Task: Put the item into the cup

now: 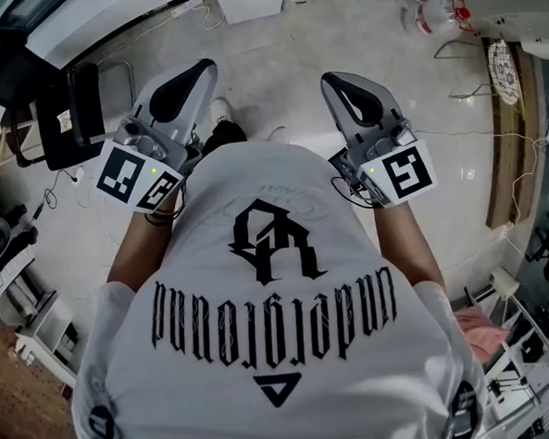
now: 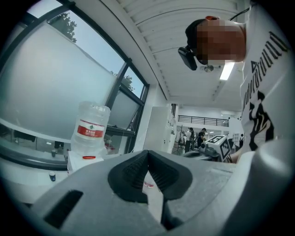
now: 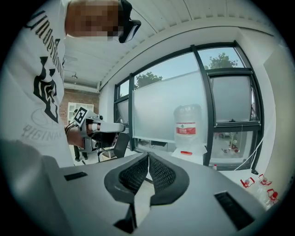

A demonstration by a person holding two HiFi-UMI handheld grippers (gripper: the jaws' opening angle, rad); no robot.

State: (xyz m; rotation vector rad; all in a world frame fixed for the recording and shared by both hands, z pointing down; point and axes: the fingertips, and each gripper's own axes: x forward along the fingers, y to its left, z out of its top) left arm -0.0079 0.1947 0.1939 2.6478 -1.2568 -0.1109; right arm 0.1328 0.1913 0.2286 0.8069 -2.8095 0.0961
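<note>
Underfoot, a pale polished floor (image 1: 359, 43) is seen, with tall windows (image 3: 184, 92) and a water bottle (image 3: 186, 129) beyond. The left gripper (image 2: 147, 153) and right gripper (image 3: 148, 155) are held up before the white shirt (image 1: 277, 335), jaws closed together on nothing. Neither cup nor item can be located in any view

Big water-cooler bottle (image 2: 91, 126) w/ red label, upright on white box (image 2: 77, 160) by frosted window (image 2: 50, 83) w/ dark frames. Black office chair (image 3: 121, 144) near window. Small red-capped bottles (image 3: 265, 186) on floor, lower rt. Pale glossy floor (image 1: 359, 52). People (image 2: 201, 136) far back in room.
</note>
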